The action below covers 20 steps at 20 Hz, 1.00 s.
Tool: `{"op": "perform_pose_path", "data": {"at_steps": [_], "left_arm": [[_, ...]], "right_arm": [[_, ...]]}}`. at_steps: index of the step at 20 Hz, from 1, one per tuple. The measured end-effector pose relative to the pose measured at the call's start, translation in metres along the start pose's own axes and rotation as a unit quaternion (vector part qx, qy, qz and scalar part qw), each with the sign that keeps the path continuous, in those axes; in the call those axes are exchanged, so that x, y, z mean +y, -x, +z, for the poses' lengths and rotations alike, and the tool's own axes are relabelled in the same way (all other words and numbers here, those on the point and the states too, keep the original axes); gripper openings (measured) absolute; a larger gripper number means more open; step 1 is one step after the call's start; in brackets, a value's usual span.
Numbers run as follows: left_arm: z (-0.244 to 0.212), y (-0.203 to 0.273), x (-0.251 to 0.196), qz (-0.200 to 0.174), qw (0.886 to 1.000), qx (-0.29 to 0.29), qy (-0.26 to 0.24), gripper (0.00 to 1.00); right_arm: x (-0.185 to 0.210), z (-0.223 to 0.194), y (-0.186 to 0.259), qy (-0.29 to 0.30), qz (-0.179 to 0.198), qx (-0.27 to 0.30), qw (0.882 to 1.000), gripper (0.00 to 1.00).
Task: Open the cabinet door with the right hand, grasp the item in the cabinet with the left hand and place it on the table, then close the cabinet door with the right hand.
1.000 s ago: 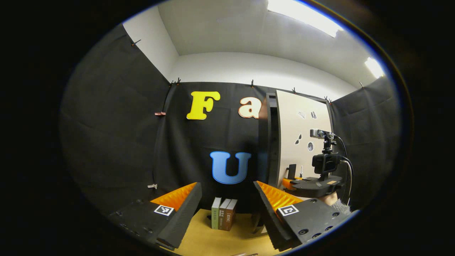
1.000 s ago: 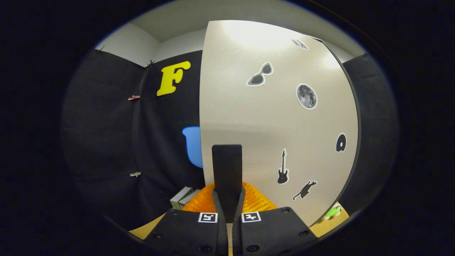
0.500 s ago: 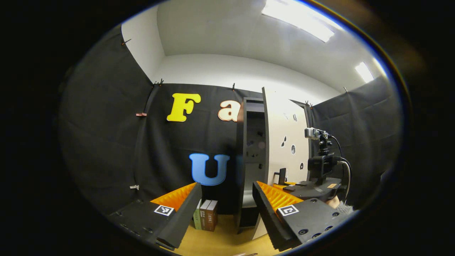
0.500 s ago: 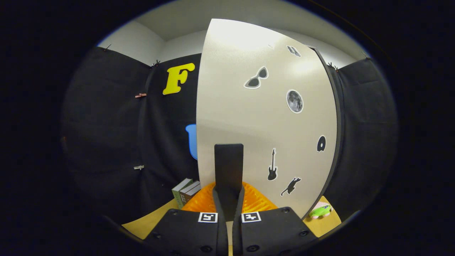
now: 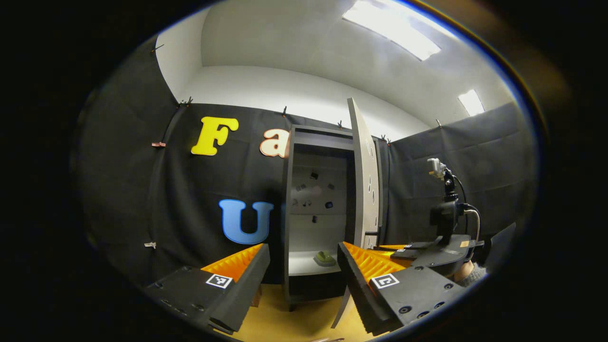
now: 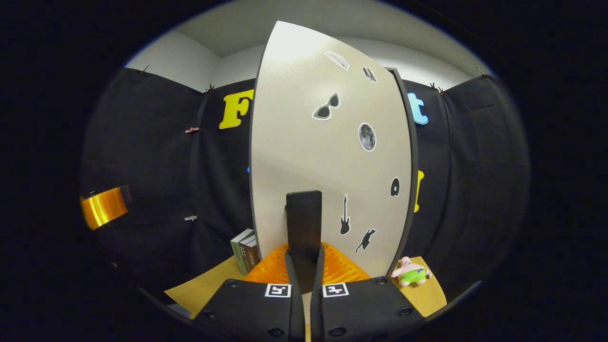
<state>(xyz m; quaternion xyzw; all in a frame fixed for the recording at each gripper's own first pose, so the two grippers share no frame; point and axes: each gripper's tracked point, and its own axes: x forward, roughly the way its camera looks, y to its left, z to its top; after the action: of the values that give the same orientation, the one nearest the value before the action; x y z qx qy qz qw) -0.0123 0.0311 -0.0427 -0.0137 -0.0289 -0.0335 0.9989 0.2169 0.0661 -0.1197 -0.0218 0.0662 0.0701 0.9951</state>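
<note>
- In the right gripper view, the right gripper (image 6: 304, 266) at the bottom centre has its two fingers pressed together on the dark upright handle (image 6: 304, 216) of the cabinet door (image 6: 304, 152)
- That pale door takes up the middle of the right gripper view, its face dotted with stickers: sunglasses (image 6: 325, 107), a moon (image 6: 366, 137), a guitar (image 6: 345, 216) and a cat (image 6: 365, 240)
- At the door's lower left stand a few books (image 6: 244, 249) on the yellow table (image 6: 204, 287); at its lower right a small pink and green toy (image 6: 411, 274) lies on the table
- At the left edge of the right gripper view, an orange strip of the other gripper (image 6: 102, 209) shows
- In the left gripper view, the left gripper (image 5: 304, 280) has its fingers wide apart at the bottom, holding nothing
- Between and beyond those fingers stands the open cabinet (image 5: 289, 209), dark-framed, with the door seen edge-on just right of centre
- On the cabinet's lower shelf (image 5: 301, 266) lies a small greenish item (image 5: 324, 258), too small to identify
- At the lower right of the left gripper view, the right gripper with its camera mount is seen at the door, with a bit of hand (image 5: 463, 271) behind it
</note>
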Motion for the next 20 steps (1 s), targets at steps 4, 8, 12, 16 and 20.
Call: {"op": "perform_pose_path", "data": {"at_steps": [4,8,12,16,20], "left_arm": [[-0.008,-0.014,-0.031,-0.037,0.999,0.007,0.024,0.9],[-0.022,-0.035,-0.062,-0.066,0.997,0.023,0.03,0.91],[-0.039,-0.061,-0.091,-0.076,0.996,0.04,0.035,0.91],[-0.049,-0.093,-0.106,-0.072,0.995,0.053,0.035,0.9],[-0.052,-0.12,-0.127,-0.073,0.996,0.05,0.034,0.91]], "right_arm": [[-0.016,0.0,0.012,-0.005,-0.017,0.003,1.0,0.09],[-0.032,0.002,0.023,0.003,-0.031,0.003,1.0,0.08],[-0.044,0.002,0.027,0.01,-0.031,0.001,0.999,0.08],[-0.055,0.004,0.031,0.012,-0.018,0.0,1.0,0.08],[-0.06,0.004,0.032,0.007,0.001,-0.002,1.0,0.08]]}}
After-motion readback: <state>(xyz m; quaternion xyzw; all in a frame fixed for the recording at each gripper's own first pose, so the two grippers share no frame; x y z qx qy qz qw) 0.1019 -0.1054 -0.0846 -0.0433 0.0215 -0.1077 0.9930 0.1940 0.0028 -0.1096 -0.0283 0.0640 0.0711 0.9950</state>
